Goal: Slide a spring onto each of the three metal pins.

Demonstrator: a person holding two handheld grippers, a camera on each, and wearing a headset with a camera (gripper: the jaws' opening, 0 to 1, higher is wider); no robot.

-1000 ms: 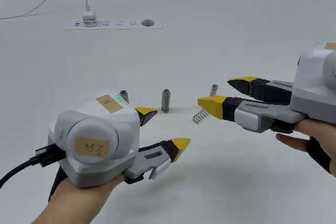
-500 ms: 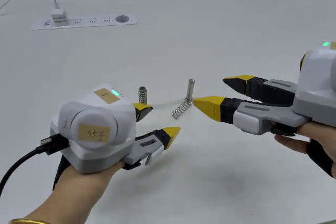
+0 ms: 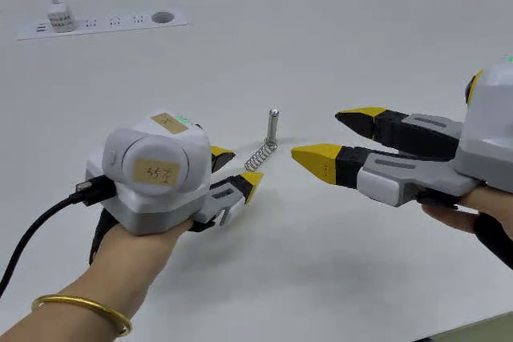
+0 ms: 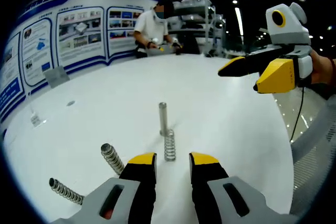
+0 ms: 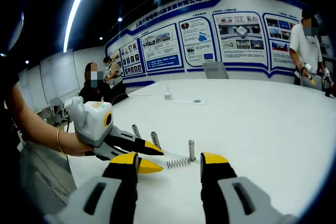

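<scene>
Just left of frame centre, the loose spring (image 3: 259,156) lies beside the bare pin (image 3: 273,126), between the spread, empty left gripper (image 3: 239,166) and right gripper (image 3: 330,135); best pinch one end lightly, bore aligned over the pin.

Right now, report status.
Open, empty: left hand-held gripper, right hand-held gripper. Loose spring lying at foot of bare pin. Other two pins carry springs. Nothing in the way.
</scene>
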